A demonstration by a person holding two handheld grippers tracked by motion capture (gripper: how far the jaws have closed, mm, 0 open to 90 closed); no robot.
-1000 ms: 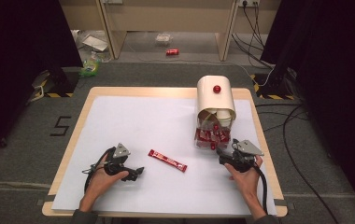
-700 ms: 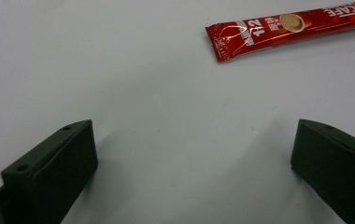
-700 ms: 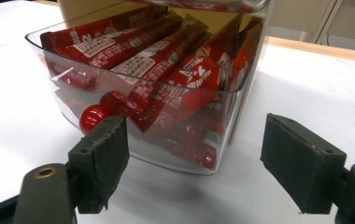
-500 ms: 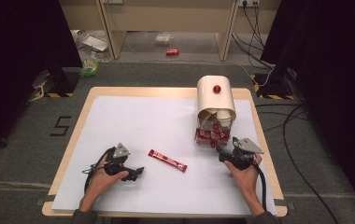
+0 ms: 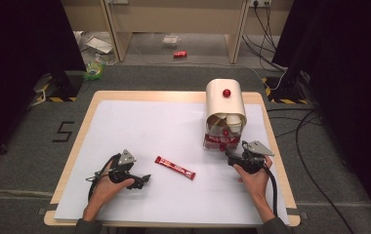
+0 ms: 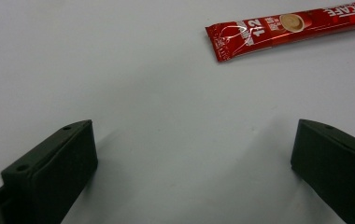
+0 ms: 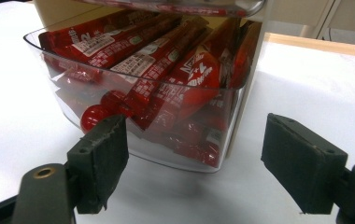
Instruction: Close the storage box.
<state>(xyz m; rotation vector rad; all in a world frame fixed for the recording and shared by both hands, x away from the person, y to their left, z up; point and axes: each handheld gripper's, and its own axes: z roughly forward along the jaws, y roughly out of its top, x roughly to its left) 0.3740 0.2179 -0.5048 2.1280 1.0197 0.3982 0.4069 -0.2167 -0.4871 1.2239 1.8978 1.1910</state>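
A single red coffee sachet lies flat on the white sheet between my two hands. In the left gripper view the sachet sits at the upper right, ahead of the jaws and apart from them. My left gripper rests low on the sheet, open wide and holding nothing. My right gripper is open too, and faces a clear bin packed with several red sachets. Its jaws stand just short of the bin's front wall. A small red knob sticks out of that wall.
The clear bin is the bottom of a cream dispenser with a red knob on top, standing at the table's right. The wooden table edge runs close to my right hand. Cables and litter lie on the floor beyond.
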